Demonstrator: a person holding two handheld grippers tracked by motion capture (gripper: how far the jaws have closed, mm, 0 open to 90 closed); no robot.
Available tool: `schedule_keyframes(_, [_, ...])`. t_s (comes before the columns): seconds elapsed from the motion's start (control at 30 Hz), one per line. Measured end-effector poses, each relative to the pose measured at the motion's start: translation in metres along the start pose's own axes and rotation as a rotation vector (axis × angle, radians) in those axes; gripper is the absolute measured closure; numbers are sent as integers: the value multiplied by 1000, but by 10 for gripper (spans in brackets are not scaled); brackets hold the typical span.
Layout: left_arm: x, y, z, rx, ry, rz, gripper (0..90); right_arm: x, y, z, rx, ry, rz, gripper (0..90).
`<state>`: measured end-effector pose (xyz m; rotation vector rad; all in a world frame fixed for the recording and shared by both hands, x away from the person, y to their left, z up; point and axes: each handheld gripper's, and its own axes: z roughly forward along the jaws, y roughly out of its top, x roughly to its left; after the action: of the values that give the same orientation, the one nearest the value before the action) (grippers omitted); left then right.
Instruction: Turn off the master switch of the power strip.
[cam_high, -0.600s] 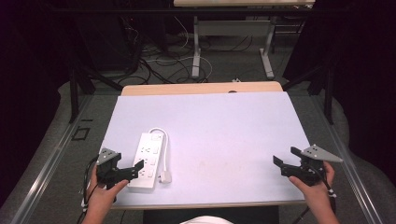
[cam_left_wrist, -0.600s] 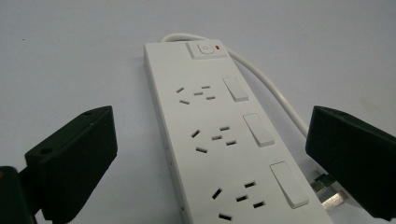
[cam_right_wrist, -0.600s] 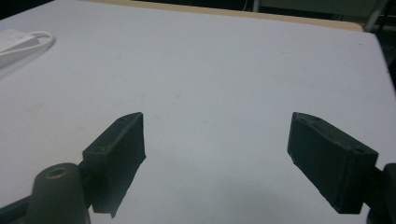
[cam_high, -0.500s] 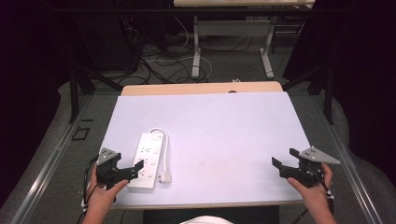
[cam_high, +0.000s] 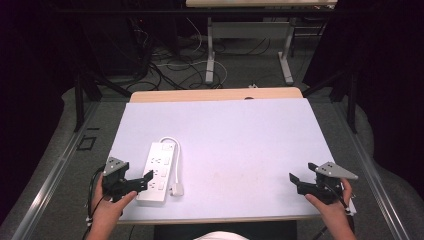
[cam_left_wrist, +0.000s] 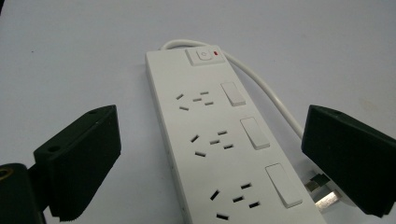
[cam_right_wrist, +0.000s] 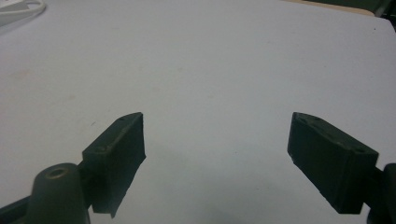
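The power strip (cam_high: 159, 172) lay near the counter's (cam_high: 240, 135) front-left corner. The left claw (cam_left_wrist: 208, 163) straddled its near end, jaws wide, apparently to grip it; the right claw (cam_right_wrist: 215, 154) hovered wide and empty far from the strip.

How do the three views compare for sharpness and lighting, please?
High view: soft and dim, dark surround, table evenly lit. Left gripper view: power strip crisp, no glare. Right gripper view: bare surface, faint shadow under the right gripper.
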<state>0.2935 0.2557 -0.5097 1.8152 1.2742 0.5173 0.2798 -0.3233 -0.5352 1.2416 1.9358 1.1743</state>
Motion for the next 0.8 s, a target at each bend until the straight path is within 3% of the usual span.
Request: schedule_keyframes(0.8, [5, 52, -2, 12, 11, -16, 168, 1, -1, 0, 10, 4, -2, 183])
